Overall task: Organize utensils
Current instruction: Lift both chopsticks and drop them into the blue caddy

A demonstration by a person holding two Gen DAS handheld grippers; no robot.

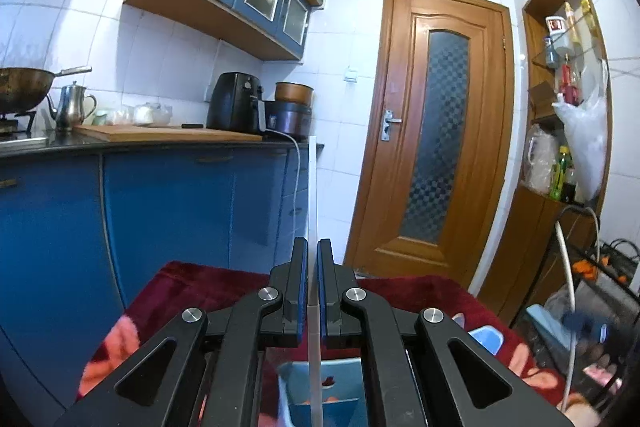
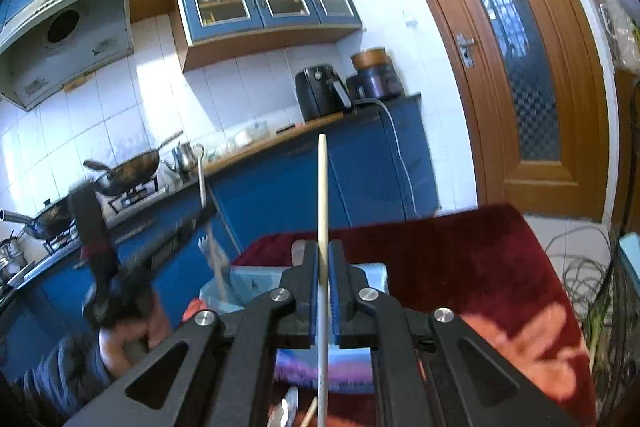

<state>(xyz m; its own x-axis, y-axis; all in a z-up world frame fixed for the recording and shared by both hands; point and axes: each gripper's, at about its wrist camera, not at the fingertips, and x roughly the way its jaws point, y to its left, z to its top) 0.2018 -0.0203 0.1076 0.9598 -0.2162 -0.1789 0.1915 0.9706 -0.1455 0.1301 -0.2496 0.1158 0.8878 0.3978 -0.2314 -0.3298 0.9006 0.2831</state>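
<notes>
My left gripper is shut on a thin white chopstick that points up and forward, over a light blue bin on the red patterned cloth. My right gripper is shut on a pale wooden chopstick, also upright. In the right wrist view the left gripper shows blurred at the left, holding its white stick above the light blue bin. More utensils lie on the cloth below my right gripper.
Blue kitchen cabinets and a counter with a cutting board, kettle, wok and air fryer stand behind. A wooden door is to the right, with cluttered shelves and cables beside it.
</notes>
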